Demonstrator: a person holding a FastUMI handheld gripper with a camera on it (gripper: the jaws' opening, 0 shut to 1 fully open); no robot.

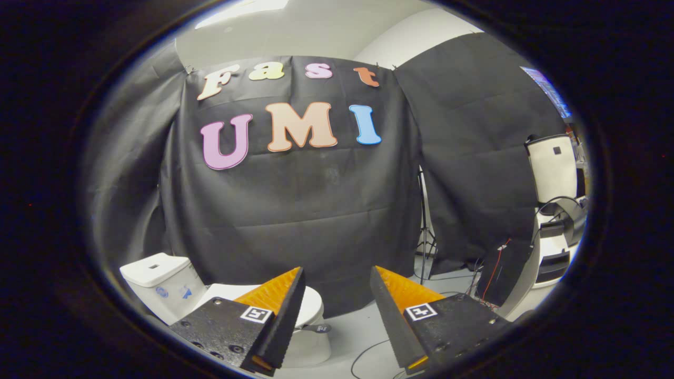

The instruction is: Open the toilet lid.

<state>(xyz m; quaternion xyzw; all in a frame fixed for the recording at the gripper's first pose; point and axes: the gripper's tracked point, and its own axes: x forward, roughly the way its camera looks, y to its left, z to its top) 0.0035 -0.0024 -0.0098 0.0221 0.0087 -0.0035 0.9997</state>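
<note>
Toilet lid (315, 304) is down, closed flat over the bowl; its visible part is a white rounded edge showing just past the left finger, which covers much of the rest. Toilet (308, 342) stands on the pale floor (353, 329) to the left of the gripper's line, low and beyond the left finger. White cistern (158, 281) sits behind the bowl, farther left, with a small dark slot on its top and two small bluish marks on its front face. Small dark tab (317, 328) projects from the bowl's side below the lid edge; what it is, cannot tell. Gripper (337, 279): fingers spread wide apart, nothing between them, touching nothing; through the gap only black booth cloth (316, 210) and floor. Each finger carries a square black-and-white marker on its upper face. Gripper is held above and well apart from the lid. To the right, past the right finger: a light stand (424, 231) at the cloth's edge, loose cables (368, 352) on the floor, and white equipment (553, 210) with dark cables at the far right.
</note>
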